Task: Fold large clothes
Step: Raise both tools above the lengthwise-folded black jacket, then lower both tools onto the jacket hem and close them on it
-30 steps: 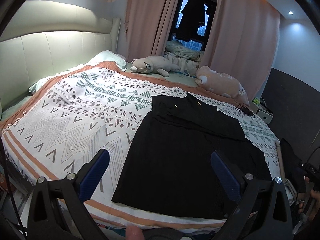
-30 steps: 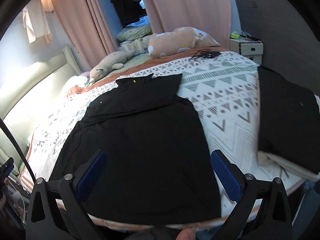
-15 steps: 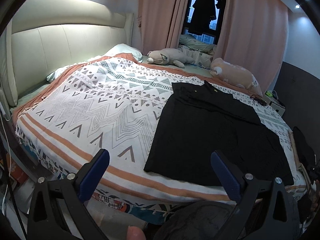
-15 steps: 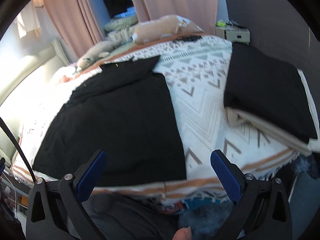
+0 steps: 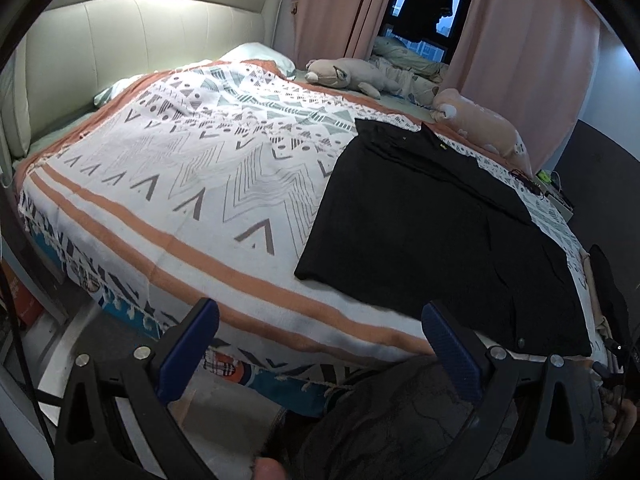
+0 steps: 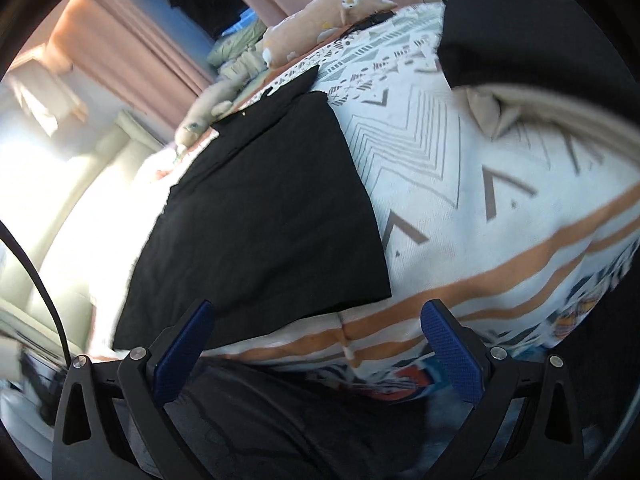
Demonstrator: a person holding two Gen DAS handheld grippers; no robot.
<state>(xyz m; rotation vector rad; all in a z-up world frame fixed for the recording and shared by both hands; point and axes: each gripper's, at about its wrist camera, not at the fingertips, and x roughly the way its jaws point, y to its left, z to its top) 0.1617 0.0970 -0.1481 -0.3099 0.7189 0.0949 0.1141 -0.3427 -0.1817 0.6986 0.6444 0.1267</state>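
A large black garment (image 5: 432,232) lies flat on the patterned bedspread (image 5: 192,184), sleeves folded in, its hem toward the bed's near edge. In the right wrist view the same black garment (image 6: 264,216) spreads left of centre. My left gripper (image 5: 320,344) hangs open in front of the bed's edge, off the cloth, with nothing between its blue pads. My right gripper (image 6: 316,340) is also open and empty, held back below the garment's hem. A person's dark-trousered leg (image 5: 400,420) sits under both grippers.
A folded black pile (image 6: 504,28) rests on beige cloth at the bed's right corner. Plush toys (image 5: 348,76) lie by the pink curtains (image 5: 332,8). The padded headboard (image 5: 120,40) stands at left. A small bedside cabinet (image 5: 556,196) is far right.
Both grippers have pulled back from above the garment to beyond the bed's near edge. The right wrist view has tilted and swung right, bringing the folded black pile closer.
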